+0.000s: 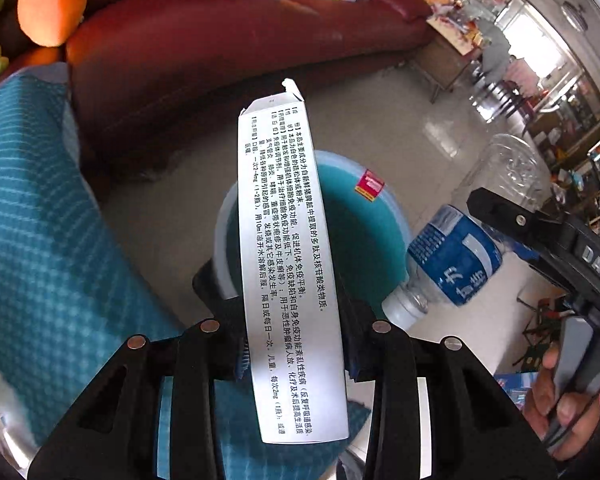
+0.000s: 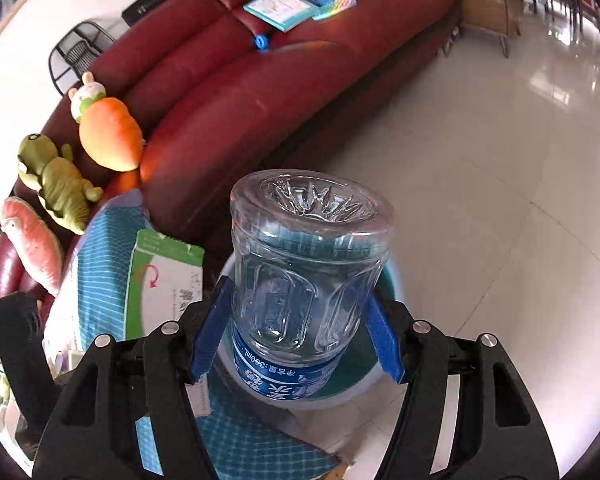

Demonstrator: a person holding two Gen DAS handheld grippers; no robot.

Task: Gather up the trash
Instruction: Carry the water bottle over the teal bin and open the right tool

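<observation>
Left wrist view, left claw (image 1: 296,316) clamping box (image 1: 288,240), right claw (image 2: 296,320) clamping bottle (image 2: 304,272)

A teal bin (image 1: 380,232) stands on the glossy tiled floor (image 2: 480,200) beside a red sofa (image 2: 228,100).

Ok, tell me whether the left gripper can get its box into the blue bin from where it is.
Probably yes. The left gripper is shut on the long white box, whose far end hangs over the open blue bin. Only the water bottle in the right gripper crowds the rim beside it.
</observation>
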